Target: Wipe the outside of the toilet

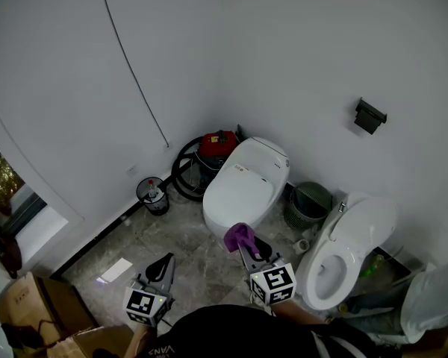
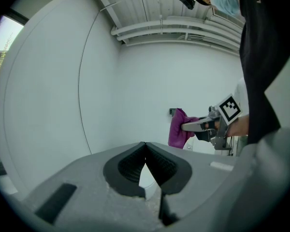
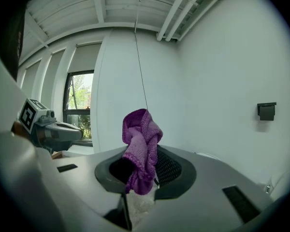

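Note:
A white toilet (image 1: pixel 243 185) with its lid down stands against the wall in the head view. A second white toilet (image 1: pixel 343 252), with its seat open, lies at the right. My right gripper (image 1: pixel 246 246) hovers in front of the closed toilet, shut on a bunched purple cloth (image 1: pixel 240 236). In the right gripper view the cloth (image 3: pixel 141 146) sticks up from between the jaws. My left gripper (image 1: pixel 166 262) hangs lower left over the floor, shut with nothing in it. In the left gripper view its fingertips (image 2: pixel 145 144) meet, and the cloth (image 2: pixel 178 128) shows beyond.
A small black wastebasket (image 1: pixel 154 195) stands left of the toilet. A red vacuum (image 1: pixel 218 145) with a coiled hose is behind it, and a green basket (image 1: pixel 309 203) sits at its right. A black fixture (image 1: pixel 369 115) hangs on the wall. Cardboard boxes (image 1: pixel 30 304) lie at the lower left.

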Demonstrator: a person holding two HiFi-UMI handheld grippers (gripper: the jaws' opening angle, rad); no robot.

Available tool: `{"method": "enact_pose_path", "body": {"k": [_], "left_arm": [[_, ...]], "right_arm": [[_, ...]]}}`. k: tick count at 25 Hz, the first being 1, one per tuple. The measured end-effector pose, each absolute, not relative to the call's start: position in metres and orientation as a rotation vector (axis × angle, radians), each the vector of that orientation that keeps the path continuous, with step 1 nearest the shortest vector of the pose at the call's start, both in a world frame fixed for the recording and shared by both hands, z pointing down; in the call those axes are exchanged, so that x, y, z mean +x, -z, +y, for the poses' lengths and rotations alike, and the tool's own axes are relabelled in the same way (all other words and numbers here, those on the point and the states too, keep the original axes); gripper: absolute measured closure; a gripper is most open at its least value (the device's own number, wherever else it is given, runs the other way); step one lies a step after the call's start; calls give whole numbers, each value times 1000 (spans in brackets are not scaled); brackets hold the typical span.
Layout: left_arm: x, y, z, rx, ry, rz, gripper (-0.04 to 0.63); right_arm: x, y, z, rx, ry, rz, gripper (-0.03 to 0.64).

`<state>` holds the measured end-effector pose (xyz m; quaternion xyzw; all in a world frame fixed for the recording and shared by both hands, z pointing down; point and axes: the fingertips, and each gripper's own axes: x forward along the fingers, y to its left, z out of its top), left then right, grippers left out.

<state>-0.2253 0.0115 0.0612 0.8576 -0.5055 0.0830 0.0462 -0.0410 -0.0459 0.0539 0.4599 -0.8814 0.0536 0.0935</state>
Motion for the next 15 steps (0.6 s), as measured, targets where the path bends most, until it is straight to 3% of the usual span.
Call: {"method": "enact_pose_path", "body": {"k": [15], "left_arm": [[-220, -64, 9, 2611, -243, -1548, 589]], "right_arm": [[-36, -65, -51, 1360, -177, -2581, 528]]}}
